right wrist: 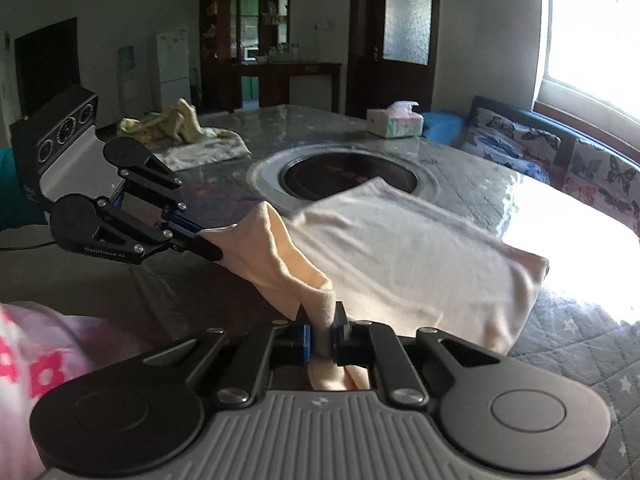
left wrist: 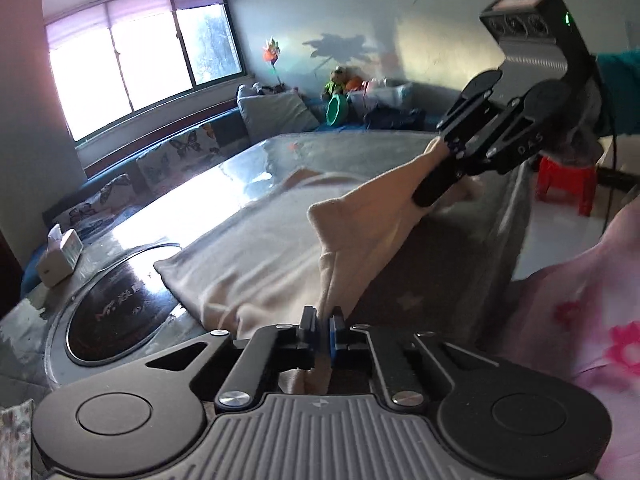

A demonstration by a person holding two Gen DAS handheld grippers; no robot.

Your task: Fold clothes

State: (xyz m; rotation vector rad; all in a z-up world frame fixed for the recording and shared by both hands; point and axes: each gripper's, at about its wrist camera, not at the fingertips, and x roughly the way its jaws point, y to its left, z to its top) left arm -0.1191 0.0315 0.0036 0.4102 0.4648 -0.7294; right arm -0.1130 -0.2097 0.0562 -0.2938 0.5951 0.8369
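A glass-topped table (right wrist: pixel 460 184) with a round inset burner (right wrist: pixel 348 176) carries a cream garment (right wrist: pixel 400 248) spread flat. The left gripper (left wrist: pixel 323 320) is clamped tight on one near corner of the cloth, lifted off the table. The right gripper (right wrist: pixel 322 322) pinches the other near corner, jaws nearly closed on fabric.

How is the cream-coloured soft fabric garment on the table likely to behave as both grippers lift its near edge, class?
The cream-coloured soft fabric garment looks floppy: it sags between the left gripper and right gripper. It is probably light, since small pinches raise it. Its far part may drag across the glossy table.
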